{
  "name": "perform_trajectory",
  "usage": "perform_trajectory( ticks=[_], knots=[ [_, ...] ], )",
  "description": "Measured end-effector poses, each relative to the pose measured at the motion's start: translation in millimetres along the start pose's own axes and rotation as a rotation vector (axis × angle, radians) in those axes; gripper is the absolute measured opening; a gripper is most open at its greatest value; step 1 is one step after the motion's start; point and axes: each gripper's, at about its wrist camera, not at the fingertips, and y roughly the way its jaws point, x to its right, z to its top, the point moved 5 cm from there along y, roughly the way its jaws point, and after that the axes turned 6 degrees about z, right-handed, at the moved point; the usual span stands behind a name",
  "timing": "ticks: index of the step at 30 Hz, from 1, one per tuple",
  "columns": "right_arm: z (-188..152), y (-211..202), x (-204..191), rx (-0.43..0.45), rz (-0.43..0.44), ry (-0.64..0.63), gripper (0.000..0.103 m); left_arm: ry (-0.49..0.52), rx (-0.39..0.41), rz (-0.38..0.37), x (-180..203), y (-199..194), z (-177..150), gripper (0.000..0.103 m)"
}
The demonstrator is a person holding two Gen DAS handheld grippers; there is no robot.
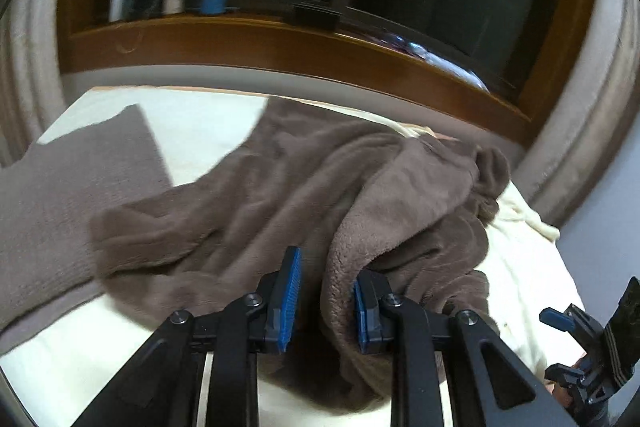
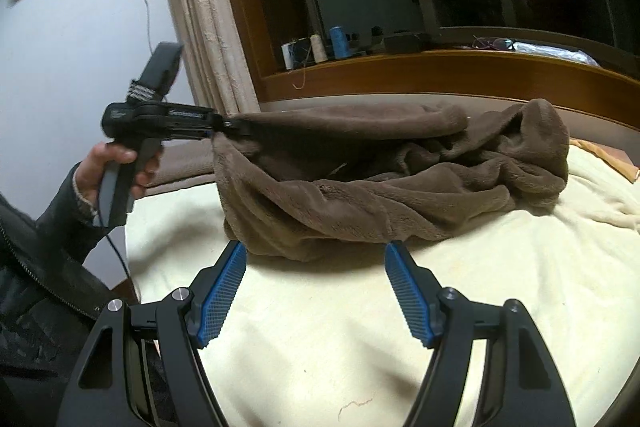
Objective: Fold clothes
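Our left gripper has its jaws partly closed around a thick fold of the brown fleece garment, the blue pads set either side of the plush edge; in the right wrist view that gripper holds the edge lifted off the bed, so the fabric hangs from it in a taut line. Our right gripper has its jaws spread wide and empty, hovering just above the cream bedcover, with the near hem of the garment just beyond its fingertips.

The rest of the fleece lies bunched and creased across the bed, trailing toward the window side. A flat grey cloth lies on the bedcover to the left of it. Our left hand grips the tool's handle, a dark sleeve behind it. Beyond the bed runs a wooden window sill carrying thread spools, with a pale curtain beside it.
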Motion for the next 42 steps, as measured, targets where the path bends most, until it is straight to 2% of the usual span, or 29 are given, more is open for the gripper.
perform_trajectory(
  ticks=[7, 17, 24, 27, 30, 35, 39, 42],
  knots=[
    [6, 6, -2, -0.012, -0.023, -0.005, 0.076, -0.07, 0.002, 0.046, -38, -7, -13, 0.025],
    [12, 25, -8, -0.046, -0.034, -0.013, 0.078, -0.239, 0.023, 0.11, -116, -29, -28, 0.025],
    [15, 33, -14, -0.065, -0.045, -0.028, 0.079, -0.367, 0.004, 0.061, -149, -23, -35, 0.025],
    [18, 34, -13, -0.064, -0.05, -0.025, 0.079, -0.33, -0.006, 0.063, -145, -20, -38, 0.025],
    [28, 36, -8, -0.049, -0.018, 0.032, 0.08, -0.268, -0.002, 0.079, -138, -21, -40, 0.025],
    [58, 49, -2, -0.022, 0.051, 0.138, 0.081, -0.265, -0.018, 0.036, -143, -19, -44, 0.025],
    [84, 65, 10, -0.001, 0.029, 0.194, 0.081, -0.222, -0.032, 0.015, -141, -19, -50, 0.026],
    [101, 87, 26, -0.011, 0.034, 0.287, 0.08, -0.152, -0.025, 0.03, -133, -21, -54, 0.026]
  ],
)
